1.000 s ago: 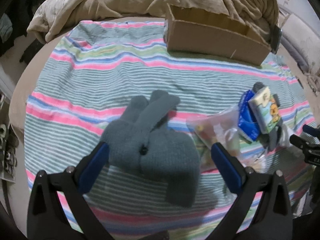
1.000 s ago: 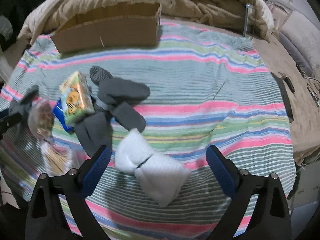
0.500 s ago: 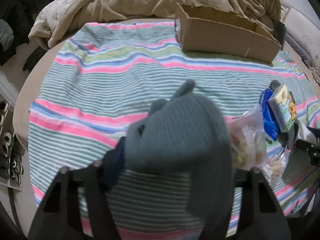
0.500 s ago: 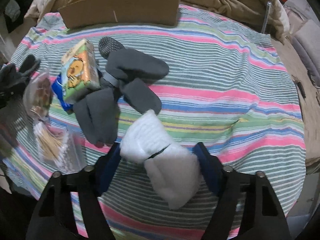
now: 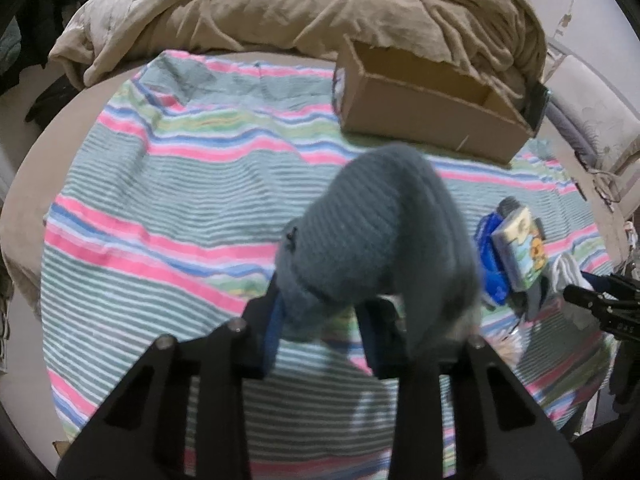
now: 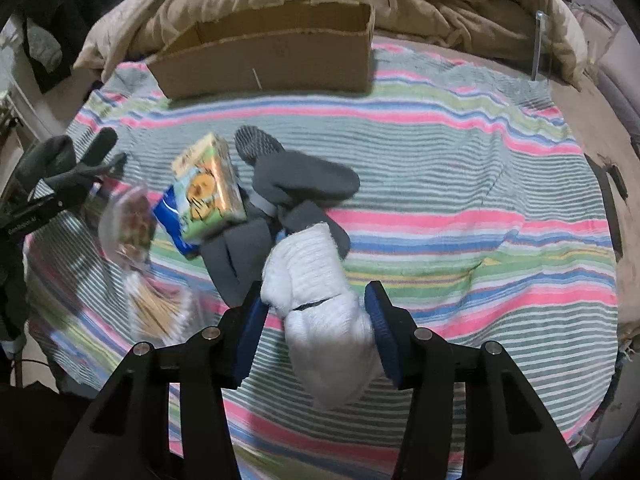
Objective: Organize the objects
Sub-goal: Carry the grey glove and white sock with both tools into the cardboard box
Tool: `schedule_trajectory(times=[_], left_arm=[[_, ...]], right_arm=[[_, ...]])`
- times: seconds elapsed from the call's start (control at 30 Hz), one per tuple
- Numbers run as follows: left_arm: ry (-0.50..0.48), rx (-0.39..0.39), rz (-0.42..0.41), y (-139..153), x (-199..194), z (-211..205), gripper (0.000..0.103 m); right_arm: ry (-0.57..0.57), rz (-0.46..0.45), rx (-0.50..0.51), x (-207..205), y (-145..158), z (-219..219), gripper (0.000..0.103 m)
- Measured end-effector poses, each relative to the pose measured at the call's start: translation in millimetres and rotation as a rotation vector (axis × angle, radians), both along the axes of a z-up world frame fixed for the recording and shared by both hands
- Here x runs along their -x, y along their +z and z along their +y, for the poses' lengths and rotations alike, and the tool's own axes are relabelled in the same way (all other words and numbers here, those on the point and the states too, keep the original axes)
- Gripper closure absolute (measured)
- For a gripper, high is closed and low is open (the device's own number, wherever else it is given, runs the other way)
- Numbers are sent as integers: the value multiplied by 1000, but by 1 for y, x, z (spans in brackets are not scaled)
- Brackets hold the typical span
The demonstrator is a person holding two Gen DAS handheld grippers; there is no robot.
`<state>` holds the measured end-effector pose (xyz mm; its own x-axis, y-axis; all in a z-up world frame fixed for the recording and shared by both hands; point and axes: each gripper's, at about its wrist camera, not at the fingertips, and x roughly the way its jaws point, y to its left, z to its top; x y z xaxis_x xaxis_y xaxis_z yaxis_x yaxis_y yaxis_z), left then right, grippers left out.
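- Left wrist view: my left tongs [image 5: 320, 312] are clenching the grey-blue knitted gloves [image 5: 384, 236], which are bulging up between the blue pads and drooping over the right-hand one; the bundle is looking lifted off the striped blanket [image 5: 180, 200] on the bed, though blur is hiding the lower edge
- Right wrist view: my right tongs [image 6: 316, 320] are squeezing the white socks [image 6: 316, 284], the pair hanging over the blanket with its toe end sagging towards me
- I am judging the step in hand to be the carry: both soft bundles gripped, neither yet put away
- Sitting open at the far edge of the blanket, against the tan duvet [image 5: 320, 4], is the cardboard box [image 5: 424, 108]; I am reading it as the likely place for these things, and its inside is looking bare from the left view
- Lying in a loose heap between my two tongs are the dark grey socks [image 6: 296, 184], the tissue pack [image 6: 208, 188] leaning on a blue packet [image 6: 170, 216], and the clear bags [image 6: 132, 232] of small bits
- Next I am needing to move each bundle forward over the box rim, high enough that dangling ends are not catching the near wall, then let go inside
- I am expecting the knits to flop and snag on the pads, so opening wide matters
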<state>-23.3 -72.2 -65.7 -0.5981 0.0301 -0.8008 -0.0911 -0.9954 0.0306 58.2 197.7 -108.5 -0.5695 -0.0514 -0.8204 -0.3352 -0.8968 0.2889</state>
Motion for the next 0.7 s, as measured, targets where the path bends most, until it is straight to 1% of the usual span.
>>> schedule_trajectory(times=[0.33, 0.5, 0.7], left_arm=[[-90, -63, 62, 32, 2, 32, 70], [-124, -87, 89, 45, 10, 46, 70], [-153, -114, 102, 56, 24, 60, 70]], right_arm=[[-19, 104, -5, 5, 33, 13, 50], [-35, 154, -25, 13, 50, 26, 50], [-51, 208, -49, 27, 66, 44, 50]])
